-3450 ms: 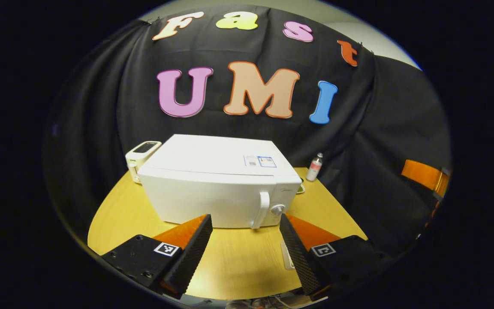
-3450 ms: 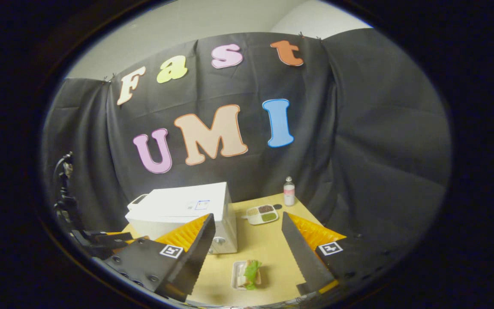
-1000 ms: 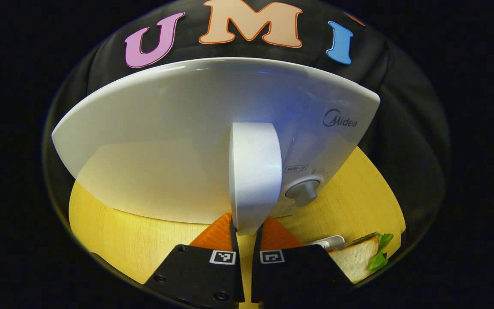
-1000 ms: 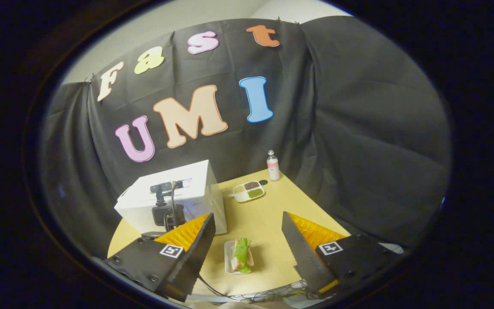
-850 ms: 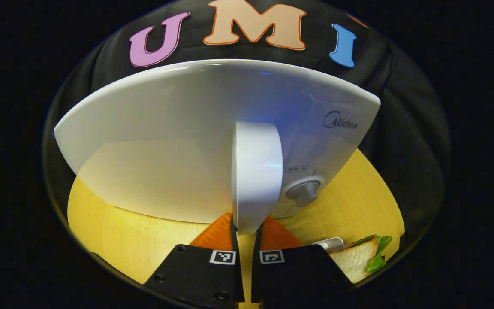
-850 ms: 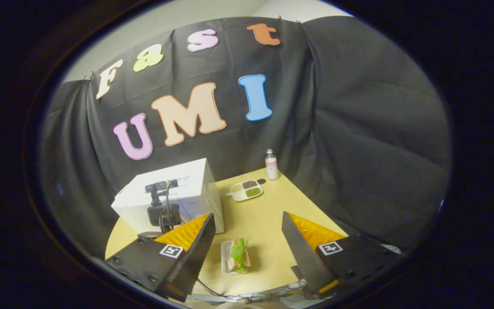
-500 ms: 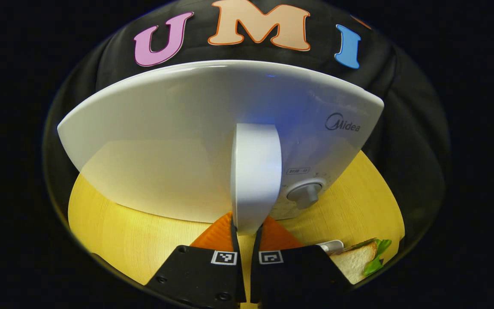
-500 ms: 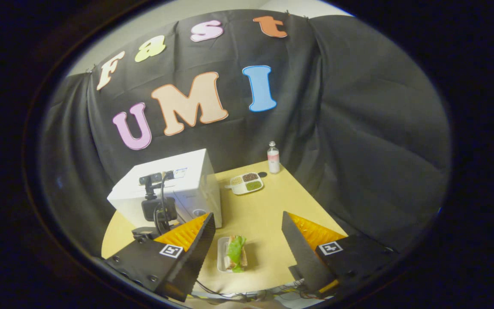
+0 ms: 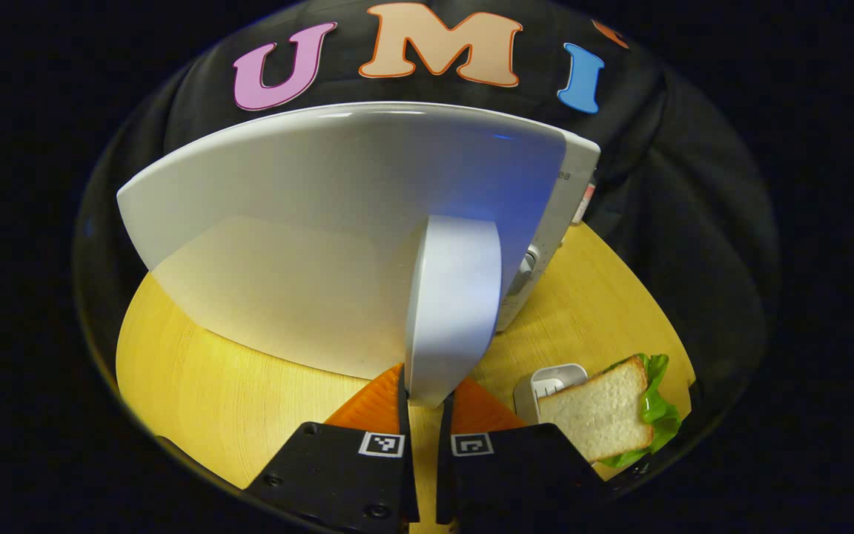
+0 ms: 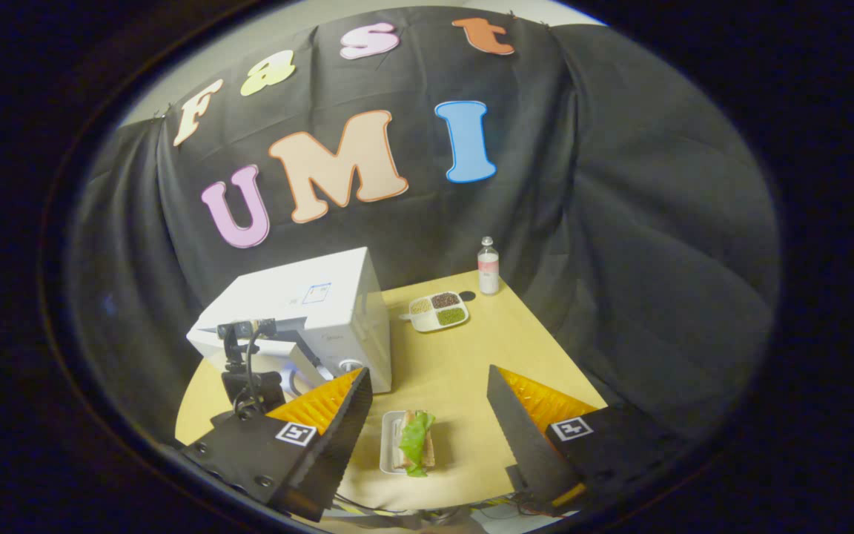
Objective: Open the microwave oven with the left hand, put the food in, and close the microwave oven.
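Observation:
The white microwave [image 9: 574,185] has its door [image 9: 308,222] swung partly outward, so the control knob [image 9: 527,263] peeks out behind the door's edge. My left gripper [image 9: 425,386] is shut on the lower end of the door handle [image 9: 451,304]. A sandwich [image 9: 605,411] with lettuce lies on a small white tray [image 9: 545,380] to the right of the door. In the right gripper view the microwave [image 10: 316,297] stands at the left with the left gripper [image 10: 245,374] in front of it. My right gripper [image 10: 427,377] hangs open above the sandwich [image 10: 414,441], holding nothing.
A divided dish [image 10: 438,310] of grains and a small bottle [image 10: 488,265] sit at the back of the yellow table [image 10: 464,371], right of the microwave. Cables run along the table's near edge [image 10: 427,512].
The left gripper closed on the handle and has pulled the door from shut to partly open within the last half second. The right gripper stays open, hovering over the sandwich.

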